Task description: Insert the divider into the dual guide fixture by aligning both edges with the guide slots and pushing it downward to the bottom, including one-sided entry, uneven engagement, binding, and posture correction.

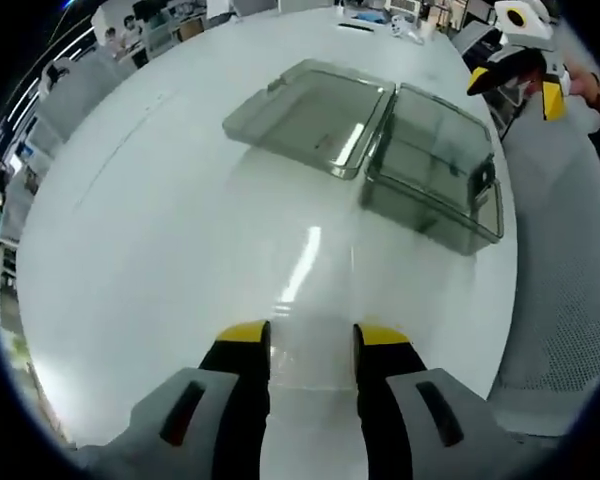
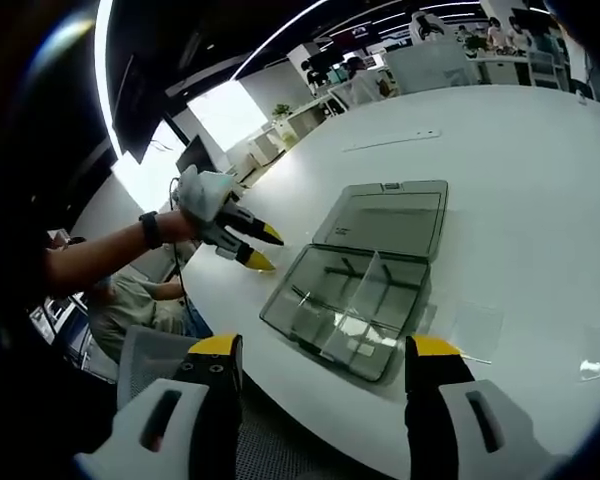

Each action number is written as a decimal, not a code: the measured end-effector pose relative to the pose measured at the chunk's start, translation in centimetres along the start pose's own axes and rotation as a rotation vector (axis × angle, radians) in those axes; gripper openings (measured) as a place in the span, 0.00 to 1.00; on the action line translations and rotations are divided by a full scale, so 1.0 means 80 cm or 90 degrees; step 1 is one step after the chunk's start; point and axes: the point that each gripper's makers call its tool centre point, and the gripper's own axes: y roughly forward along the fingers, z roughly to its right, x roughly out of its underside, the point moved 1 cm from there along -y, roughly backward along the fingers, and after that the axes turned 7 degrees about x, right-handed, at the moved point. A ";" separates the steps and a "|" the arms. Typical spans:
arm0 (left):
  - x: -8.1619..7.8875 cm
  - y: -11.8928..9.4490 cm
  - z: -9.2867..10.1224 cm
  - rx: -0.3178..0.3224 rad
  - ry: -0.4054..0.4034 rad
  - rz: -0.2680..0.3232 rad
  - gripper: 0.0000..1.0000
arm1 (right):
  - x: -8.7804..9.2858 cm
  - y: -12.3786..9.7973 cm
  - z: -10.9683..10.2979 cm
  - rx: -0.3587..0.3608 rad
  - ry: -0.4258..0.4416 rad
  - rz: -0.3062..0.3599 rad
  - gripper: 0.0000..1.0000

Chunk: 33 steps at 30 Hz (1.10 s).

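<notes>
A smoky clear box (image 2: 320, 320) lies open near the table's edge, its lid (image 2: 385, 220) folded flat behind it. Clear partitions stand inside the base, and one clear divider (image 2: 365, 285) rises upright above them. A loose clear sheet (image 2: 475, 330) lies flat on the table to the right of the box. My right gripper (image 2: 325, 350) hovers open, short of the box, with nothing in it. In the left gripper view the box (image 1: 430, 185) and lid (image 1: 310, 115) sit well ahead of my open left gripper (image 1: 312, 338). My left gripper (image 2: 264, 248) hangs beside the box; my right gripper (image 1: 515, 90) shows far right.
The white round table (image 1: 160, 250) drops off to grey carpet (image 1: 570, 300) on the right. A small clear piece (image 2: 590, 370) and a thin strip (image 2: 395, 140) lie on the table. A seated person (image 2: 130, 300) is off the table's left edge; desks line the back.
</notes>
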 end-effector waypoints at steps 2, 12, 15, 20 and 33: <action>-0.002 0.000 0.004 0.003 -0.015 0.015 0.31 | -0.002 0.000 -0.001 -0.002 0.000 0.002 0.64; -0.024 -0.010 0.016 -0.010 -0.104 0.117 0.31 | -0.013 0.004 -0.011 -0.016 -0.011 0.010 0.63; -0.027 -0.010 0.020 -0.009 -0.124 0.137 0.31 | -0.015 0.006 -0.015 -0.021 -0.014 0.012 0.62; -0.028 -0.012 0.029 -0.010 -0.147 0.156 0.31 | -0.017 0.008 -0.023 -0.033 -0.011 0.017 0.59; -0.047 -0.024 0.060 -0.016 -0.198 0.241 0.31 | -0.045 0.021 -0.046 -0.060 -0.019 0.041 0.56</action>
